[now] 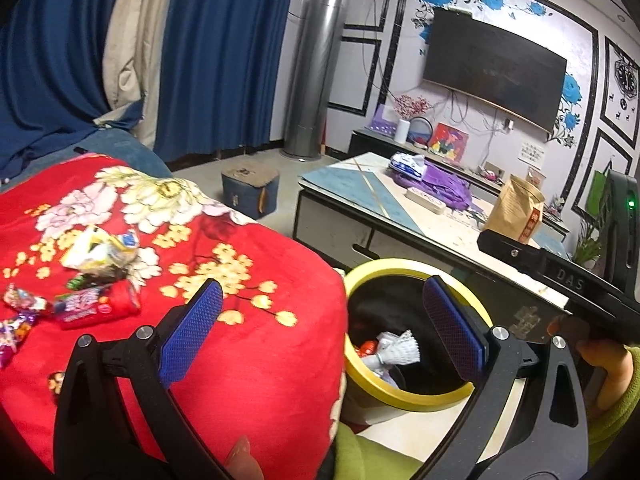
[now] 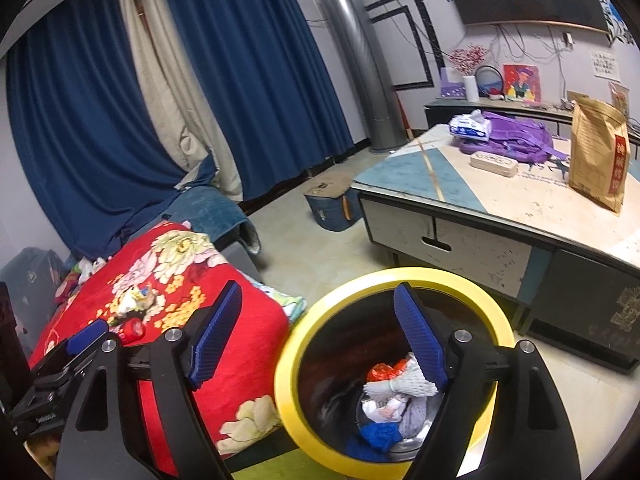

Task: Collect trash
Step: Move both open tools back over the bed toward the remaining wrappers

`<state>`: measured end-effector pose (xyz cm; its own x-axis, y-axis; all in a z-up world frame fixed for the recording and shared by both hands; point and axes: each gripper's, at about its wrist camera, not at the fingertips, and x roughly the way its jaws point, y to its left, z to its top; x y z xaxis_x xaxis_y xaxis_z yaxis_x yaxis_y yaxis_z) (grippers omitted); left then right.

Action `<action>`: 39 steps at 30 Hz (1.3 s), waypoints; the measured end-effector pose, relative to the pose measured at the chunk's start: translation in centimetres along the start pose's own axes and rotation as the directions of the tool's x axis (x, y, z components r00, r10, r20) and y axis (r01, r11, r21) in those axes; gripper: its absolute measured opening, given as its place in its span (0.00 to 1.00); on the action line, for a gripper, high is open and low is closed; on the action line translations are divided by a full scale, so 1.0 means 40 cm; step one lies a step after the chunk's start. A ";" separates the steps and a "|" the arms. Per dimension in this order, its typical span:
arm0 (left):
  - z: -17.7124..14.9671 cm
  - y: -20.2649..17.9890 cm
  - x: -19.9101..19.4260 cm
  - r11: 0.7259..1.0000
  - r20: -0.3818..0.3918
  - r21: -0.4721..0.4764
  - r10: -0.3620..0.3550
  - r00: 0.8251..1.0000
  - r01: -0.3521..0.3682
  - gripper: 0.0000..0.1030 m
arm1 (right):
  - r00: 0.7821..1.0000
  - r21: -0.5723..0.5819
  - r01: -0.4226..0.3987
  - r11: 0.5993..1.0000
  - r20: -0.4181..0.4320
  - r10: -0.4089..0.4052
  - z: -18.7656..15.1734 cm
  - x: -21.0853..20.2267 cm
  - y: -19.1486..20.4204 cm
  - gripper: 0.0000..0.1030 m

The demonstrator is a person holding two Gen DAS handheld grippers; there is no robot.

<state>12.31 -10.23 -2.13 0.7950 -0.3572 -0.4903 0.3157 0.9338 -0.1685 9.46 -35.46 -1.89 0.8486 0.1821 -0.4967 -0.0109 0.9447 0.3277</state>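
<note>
Both my left gripper (image 1: 324,328) and right gripper (image 2: 320,340) gape empty; crumpled colourful wrappers (image 1: 76,292) litter the red blanket (image 1: 248,344).

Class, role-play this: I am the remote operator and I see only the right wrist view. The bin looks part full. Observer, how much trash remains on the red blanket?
Observer: In the left wrist view several wrappers lie on the red blanket, with candy packets nearer its left edge.
Operator: Is the left gripper carrying any?
Observer: No, the left gripper is open, nothing between its pads.
Operator: Who holds the right gripper?
Observer: A hand in a green sleeve grips it beside the yellow-rimmed bin.
</note>
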 end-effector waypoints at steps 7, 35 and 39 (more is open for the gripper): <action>0.011 0.055 -0.039 0.998 0.035 -0.028 0.064 0.997 -0.063 0.89 | 0.999 -0.053 -0.036 0.998 -0.003 0.036 -0.007 -0.006 0.066 0.75; 0.041 0.324 -0.204 0.924 0.097 -0.196 0.351 0.931 -0.328 0.89 | 0.964 -0.233 -0.262 0.936 -0.114 0.242 -0.029 0.074 0.373 0.79; 0.040 0.367 -0.217 0.905 0.086 -0.226 0.387 0.918 -0.360 0.89 | 0.953 -0.254 -0.296 0.921 -0.149 0.265 -0.034 0.110 0.423 0.79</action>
<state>10.86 6.54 1.02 0.8964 0.0313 -0.4421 -0.1177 0.9785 -0.1694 12.28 -18.32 0.37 0.7269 0.4646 -0.5057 -0.3957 0.8852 0.2445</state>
